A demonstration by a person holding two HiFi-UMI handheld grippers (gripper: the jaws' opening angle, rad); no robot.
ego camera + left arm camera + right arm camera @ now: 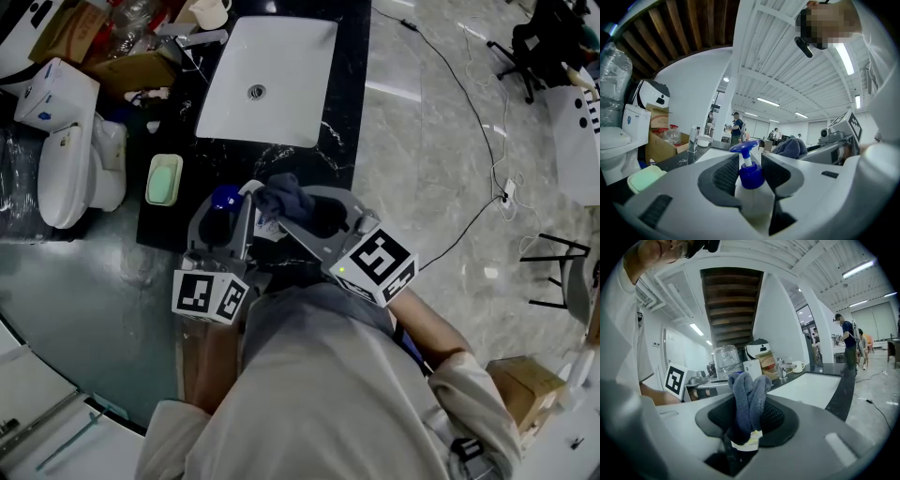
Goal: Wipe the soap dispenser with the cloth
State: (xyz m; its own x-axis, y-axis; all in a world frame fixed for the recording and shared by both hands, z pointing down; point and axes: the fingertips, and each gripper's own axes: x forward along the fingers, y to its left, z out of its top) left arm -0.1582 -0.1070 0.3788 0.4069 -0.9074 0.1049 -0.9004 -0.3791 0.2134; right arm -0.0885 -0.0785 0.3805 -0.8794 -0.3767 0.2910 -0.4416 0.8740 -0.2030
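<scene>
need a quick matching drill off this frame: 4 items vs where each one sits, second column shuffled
Things:
1. soap dispenser
2. cloth
3. green soap dish
4. sink

Places:
A. pinched in the right gripper jaws
B. set into the black counter
C. clamped between the left gripper jaws
D. lying on the counter near the sink's corner

Pairs: 1-C, 2-A, 3-D, 4-B
</scene>
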